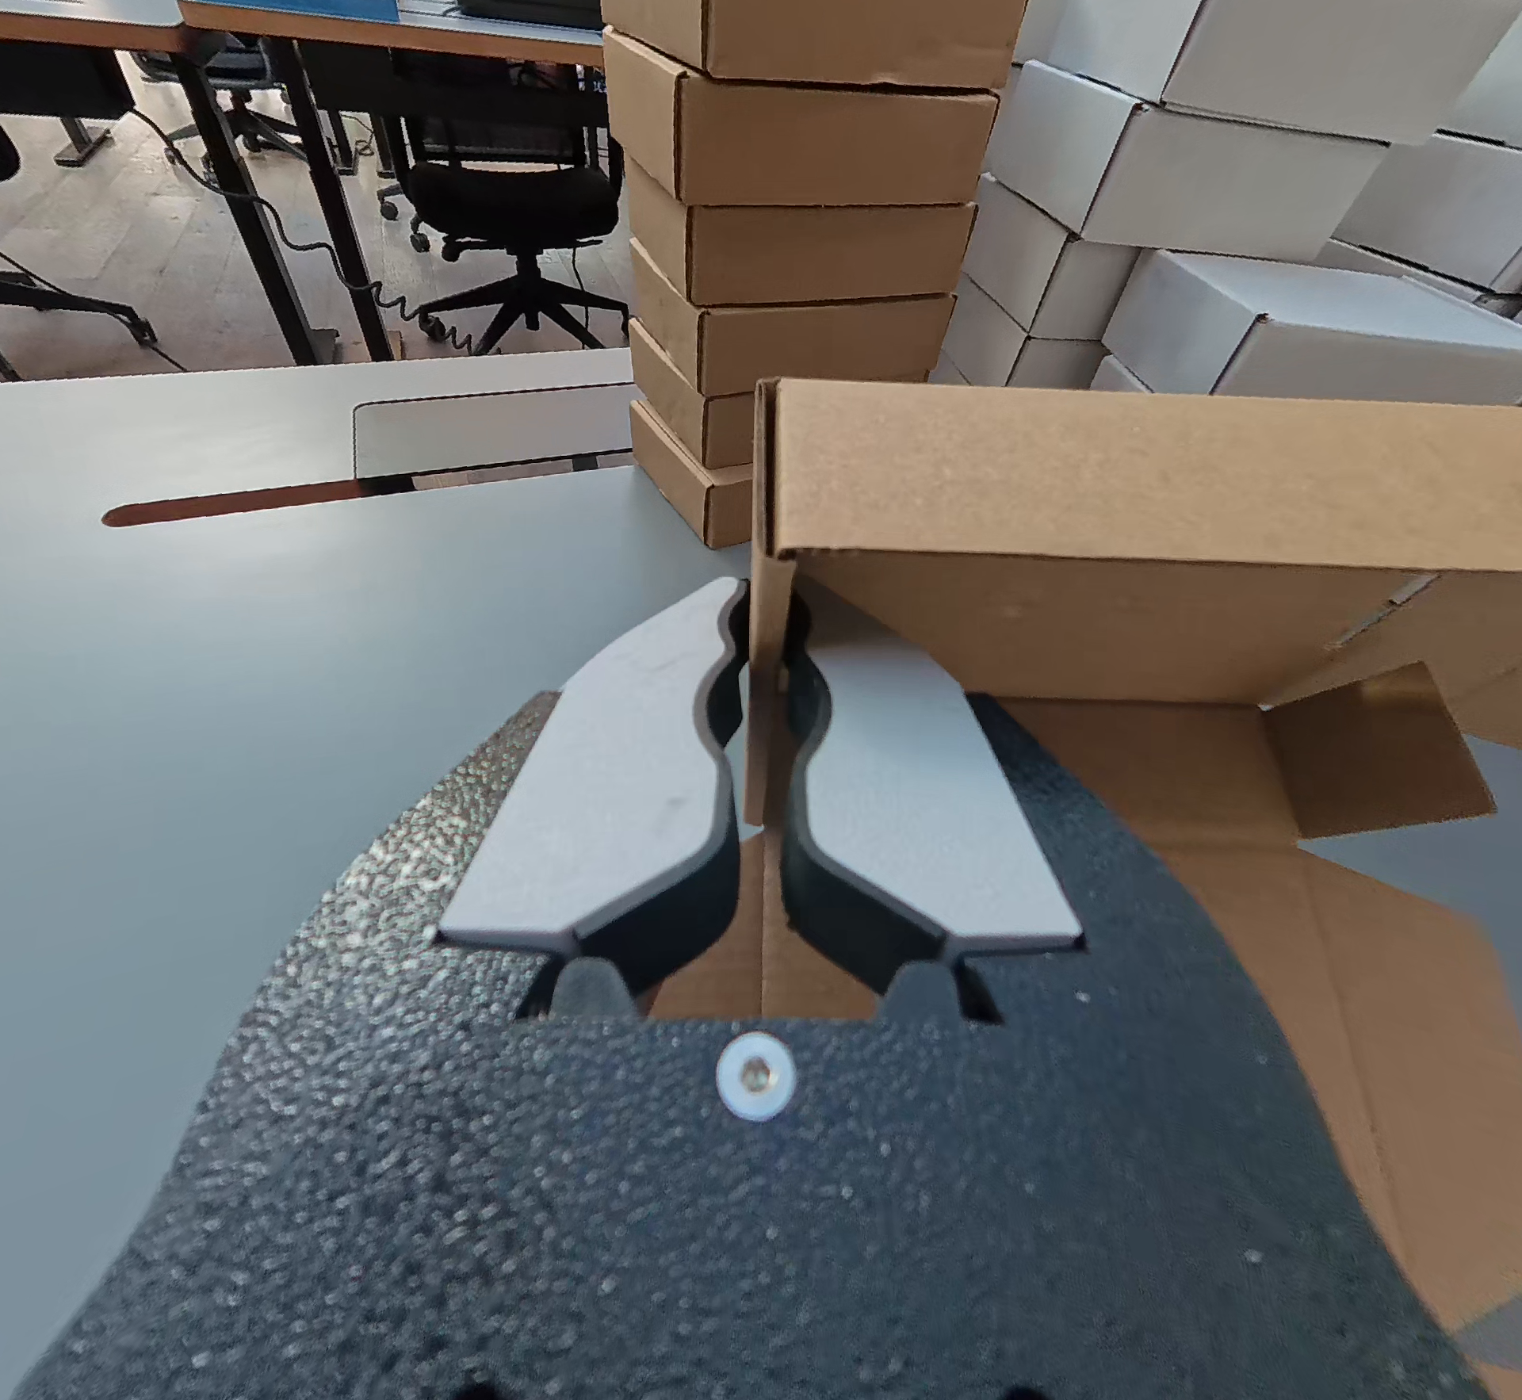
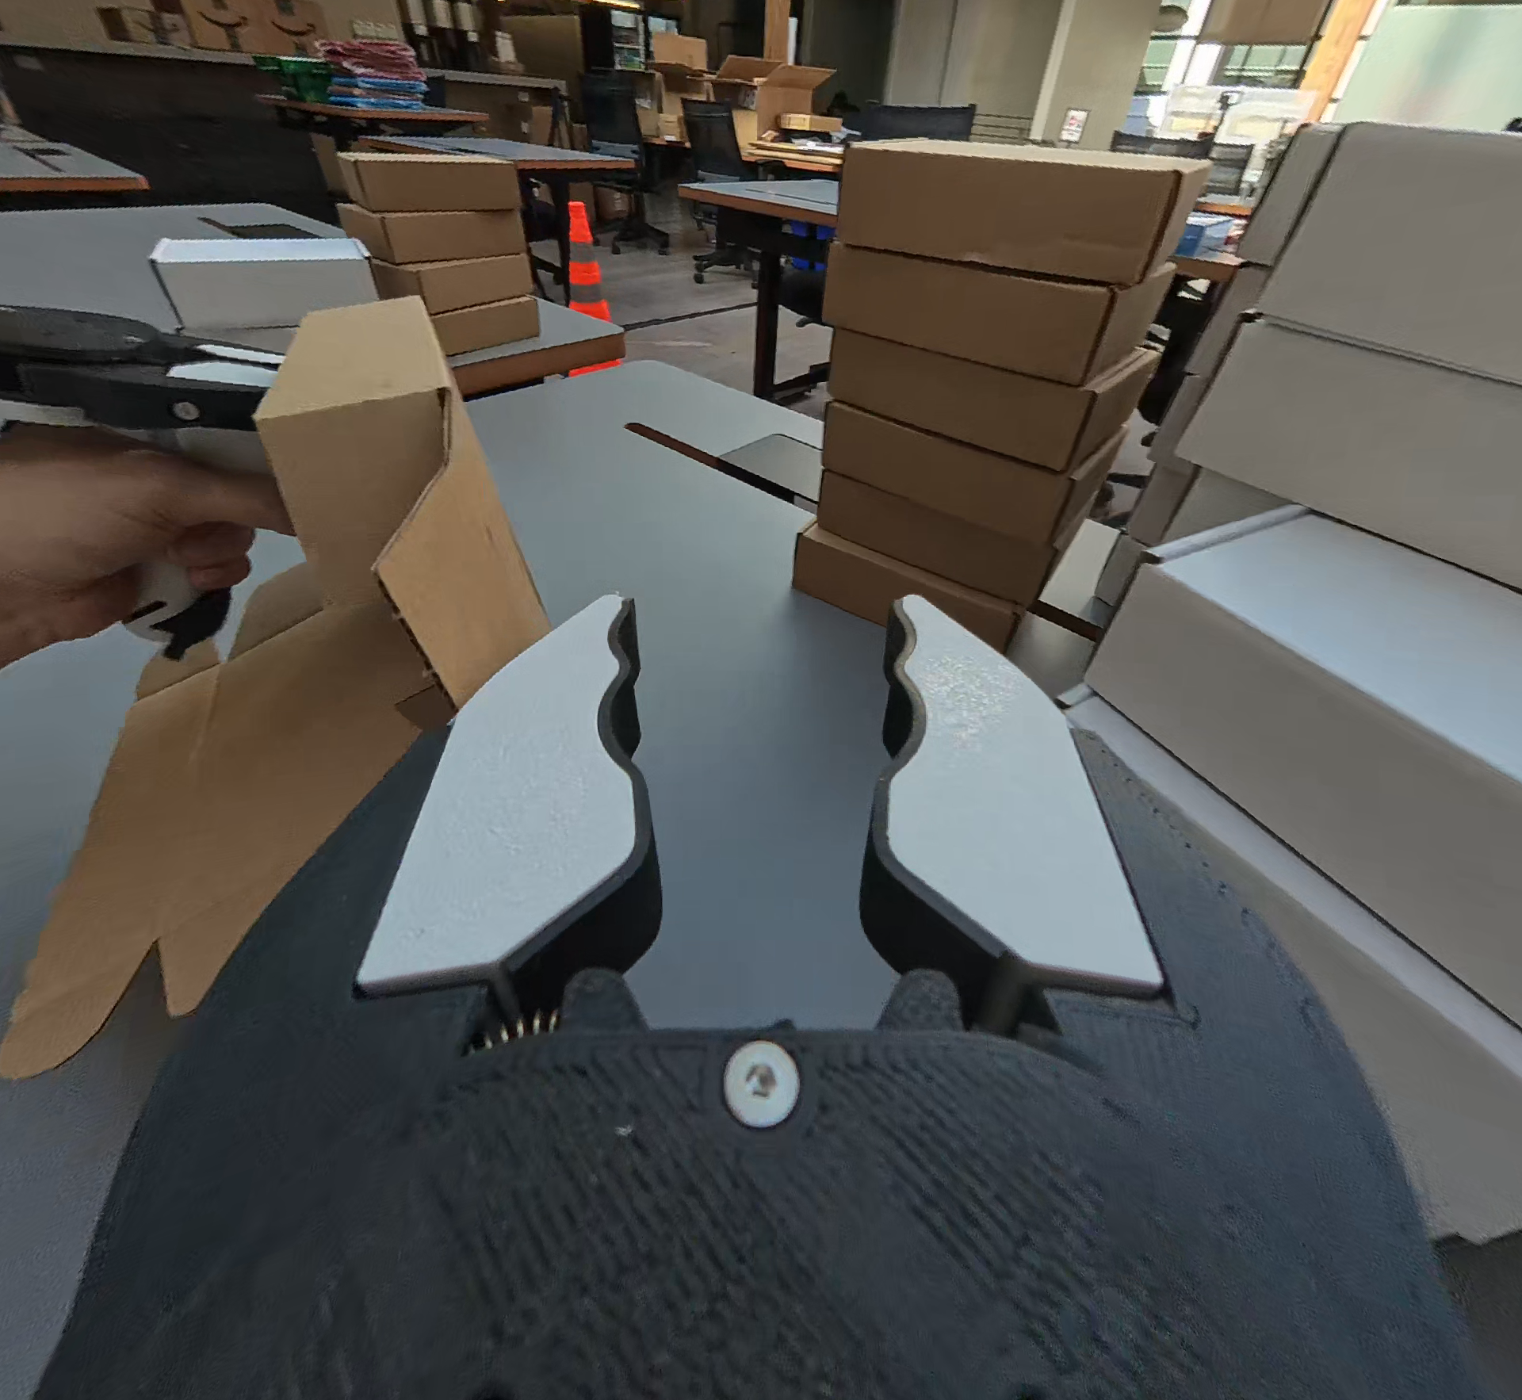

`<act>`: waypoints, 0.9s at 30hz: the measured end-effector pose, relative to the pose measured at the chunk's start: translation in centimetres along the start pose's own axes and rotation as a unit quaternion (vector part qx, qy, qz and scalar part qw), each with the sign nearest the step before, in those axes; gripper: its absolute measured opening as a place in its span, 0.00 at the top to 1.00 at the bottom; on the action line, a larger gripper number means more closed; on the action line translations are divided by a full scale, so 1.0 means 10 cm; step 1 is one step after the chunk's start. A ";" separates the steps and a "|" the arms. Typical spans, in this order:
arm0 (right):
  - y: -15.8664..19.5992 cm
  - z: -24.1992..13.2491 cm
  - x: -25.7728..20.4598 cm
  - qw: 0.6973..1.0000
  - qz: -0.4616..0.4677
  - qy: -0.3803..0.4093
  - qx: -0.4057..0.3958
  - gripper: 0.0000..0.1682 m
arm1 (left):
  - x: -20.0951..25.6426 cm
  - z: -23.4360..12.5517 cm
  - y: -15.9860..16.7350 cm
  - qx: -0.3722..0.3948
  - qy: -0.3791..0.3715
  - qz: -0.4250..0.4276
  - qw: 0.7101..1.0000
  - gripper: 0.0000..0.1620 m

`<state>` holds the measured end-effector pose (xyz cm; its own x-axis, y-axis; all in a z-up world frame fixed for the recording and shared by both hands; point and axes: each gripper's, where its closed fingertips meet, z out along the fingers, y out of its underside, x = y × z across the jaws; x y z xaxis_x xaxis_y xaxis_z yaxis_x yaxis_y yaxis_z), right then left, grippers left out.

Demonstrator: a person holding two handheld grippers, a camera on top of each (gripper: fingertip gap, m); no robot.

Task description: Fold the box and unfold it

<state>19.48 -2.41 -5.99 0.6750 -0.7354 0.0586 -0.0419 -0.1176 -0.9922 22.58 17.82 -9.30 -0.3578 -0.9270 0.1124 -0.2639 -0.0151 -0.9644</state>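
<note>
1. Plainly, we hold the box (image 1: 1136, 504) by one wall only: the left gripper (image 1: 770, 669) has its fingers (image 1: 626, 751) pinching the near end of a raised double-thickness panel, so the cardboard edge stands upright in the narrow gap between them.
2. We grip there, it seems, because that panel is the piece being turned; holding its end lets us swing it on its crease while the base flap lies flat on the worktop (image 1: 247, 660).
3. From the right wrist view the box sits at the left, partly formed: one tall wall is up and tilted, a cut side flap hangs off it, and the flat remainder spreads toward us on the worktop.
4. The hand (image 2: 91, 529) on the left gripper's handle shows at the far left of that view, behind the raised wall.
5. The right gripper (image 2: 762, 660) has its fingers spread wide with only bare worktop between them; it touches nothing and sits just right of the box, well placed, we judge, to come in and press or catch the loose flap.
6. A brown stack (image 2: 988, 388) of finished boxes stands far and to the right, with white boxes (image 2: 1359, 619) beside it at the right edge, kept clear of the working space.
7. We cannot tell from this alone whether the wall is going up or coming down, so the task could be in its folding or its unfolding half.
8. The risk we see is the one-point hold: the thin board could twist or slip out of the pinch if turned too fast.
</note>
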 end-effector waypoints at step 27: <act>0.15 0.30 -0.92 0.987 -0.117 -0.108 0.005 0.92 | -0.21 -0.04 -0.02 0.011 -0.034 -0.040 0.999 0.96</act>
<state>15.39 6.18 -8.31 0.8072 -0.5284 0.2630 0.1403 -0.2611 -0.9551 23.01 19.97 -9.24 -0.2739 -0.9459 0.1742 -0.2699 -0.0983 -0.9579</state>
